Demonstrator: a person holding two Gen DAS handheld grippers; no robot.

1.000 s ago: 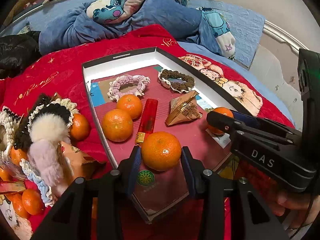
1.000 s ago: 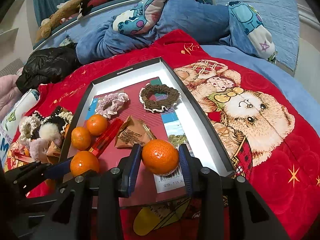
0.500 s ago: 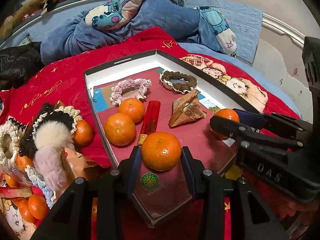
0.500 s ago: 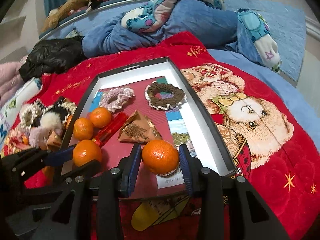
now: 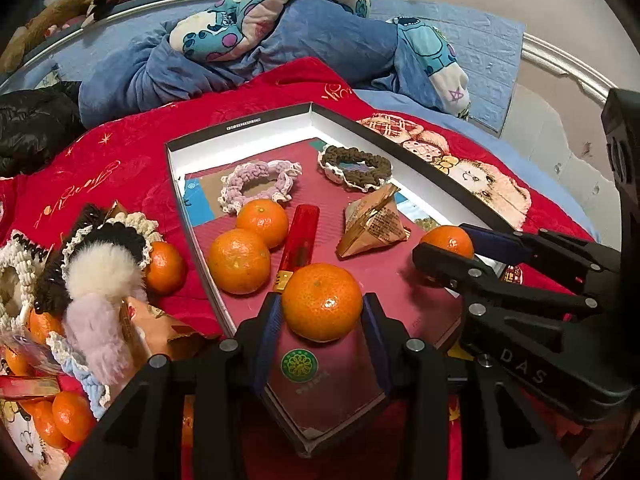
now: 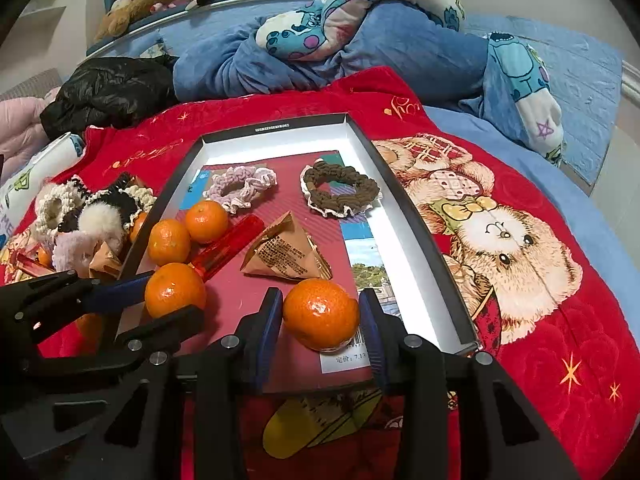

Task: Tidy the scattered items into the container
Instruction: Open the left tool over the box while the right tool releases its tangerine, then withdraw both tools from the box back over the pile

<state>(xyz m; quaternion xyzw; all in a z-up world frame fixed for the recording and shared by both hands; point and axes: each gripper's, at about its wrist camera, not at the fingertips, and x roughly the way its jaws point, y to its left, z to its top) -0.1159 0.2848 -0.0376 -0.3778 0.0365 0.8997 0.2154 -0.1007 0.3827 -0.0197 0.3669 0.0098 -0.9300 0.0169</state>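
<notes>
The open box (image 5: 240,124) lies on the red blanket with two tangerines (image 5: 240,260), a red lighter (image 5: 302,236), a brown paper packet (image 5: 372,228) and two scrunchies inside. My left gripper (image 5: 320,300) is shut on a tangerine (image 5: 322,304) over the box's near end. My right gripper (image 6: 320,312) has its jaws opening around another tangerine (image 6: 320,314), which rests on the box floor (image 6: 240,300); a thin gap shows at the left pad. Each gripper also shows in the other's view: the right gripper (image 5: 444,242), the left gripper (image 6: 172,296).
Left of the box lies a pile of fluffy and crocheted scrunchies (image 5: 100,272), a paper packet (image 5: 160,328) and several loose tangerines (image 5: 166,268). Blue bedding with a cartoon pillow (image 6: 360,20) and a black jacket (image 6: 108,92) lie behind. A bear print (image 6: 504,248) covers the blanket at right.
The right gripper's jaws have parted slightly from their tangerine, which now sits on the box floor, and that hand has rolled a little. The left gripper still holds its tangerine in place.
</notes>
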